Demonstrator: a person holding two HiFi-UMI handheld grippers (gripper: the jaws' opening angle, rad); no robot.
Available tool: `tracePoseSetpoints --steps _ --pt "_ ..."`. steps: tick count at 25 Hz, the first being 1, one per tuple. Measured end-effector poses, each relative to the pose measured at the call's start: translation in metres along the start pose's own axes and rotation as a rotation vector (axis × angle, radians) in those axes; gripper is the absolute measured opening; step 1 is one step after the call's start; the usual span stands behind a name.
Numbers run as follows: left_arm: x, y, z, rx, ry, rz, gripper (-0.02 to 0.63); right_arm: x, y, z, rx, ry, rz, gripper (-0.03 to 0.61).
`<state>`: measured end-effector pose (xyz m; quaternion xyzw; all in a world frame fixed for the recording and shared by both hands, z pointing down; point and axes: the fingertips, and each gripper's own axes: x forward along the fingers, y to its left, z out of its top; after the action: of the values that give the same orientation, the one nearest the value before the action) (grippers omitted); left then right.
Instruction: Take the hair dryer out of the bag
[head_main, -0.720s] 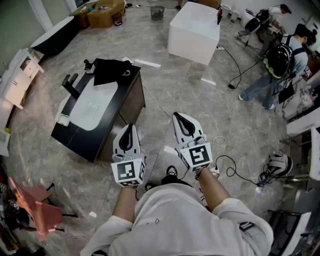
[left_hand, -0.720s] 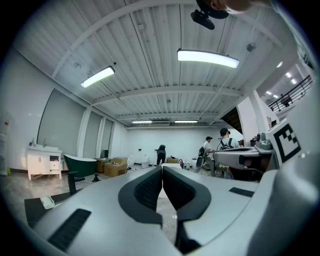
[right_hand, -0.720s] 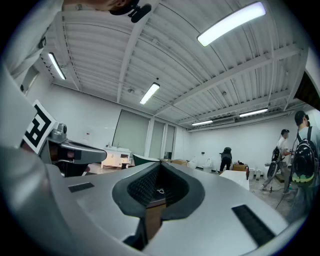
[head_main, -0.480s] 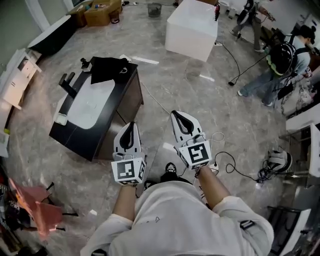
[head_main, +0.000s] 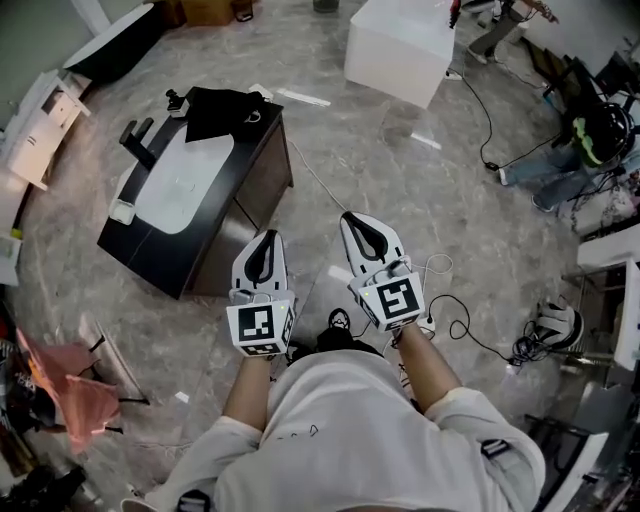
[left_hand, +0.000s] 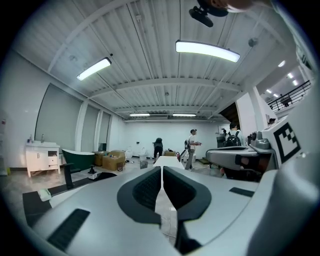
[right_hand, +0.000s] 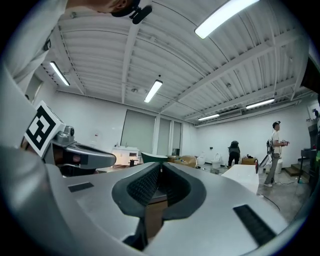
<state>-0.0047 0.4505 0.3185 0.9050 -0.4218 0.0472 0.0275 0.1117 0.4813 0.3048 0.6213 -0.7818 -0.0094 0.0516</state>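
**Both tongs closed and empty, well short of the bag**

We hold the left gripper (head_main: 267, 240) and the right gripper (head_main: 358, 220) side by side in front of us, pointing level across the room, each with its jaws pressed together on nothing. The black bag (head_main: 222, 112) lies on the far end of the dark vanity (head_main: 262, 160), beyond its white basin (head_main: 185, 185), to the far left and well apart from both grippers. We cannot make out the hair dryer itself.
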Motion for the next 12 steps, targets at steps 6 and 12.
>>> tracePoseSetpoints --steps 6,12 --pt "0.013 -0.007 -0.008 0.007 0.032 0.04 0.028 0.012 -0.01 -0.012 0.011 0.022 0.086 0.034" --pt "0.031 -0.008 -0.022 -0.01 0.075 0.085 0.078 0.03 -0.021 -0.025 0.023 0.027 0.161 0.072"
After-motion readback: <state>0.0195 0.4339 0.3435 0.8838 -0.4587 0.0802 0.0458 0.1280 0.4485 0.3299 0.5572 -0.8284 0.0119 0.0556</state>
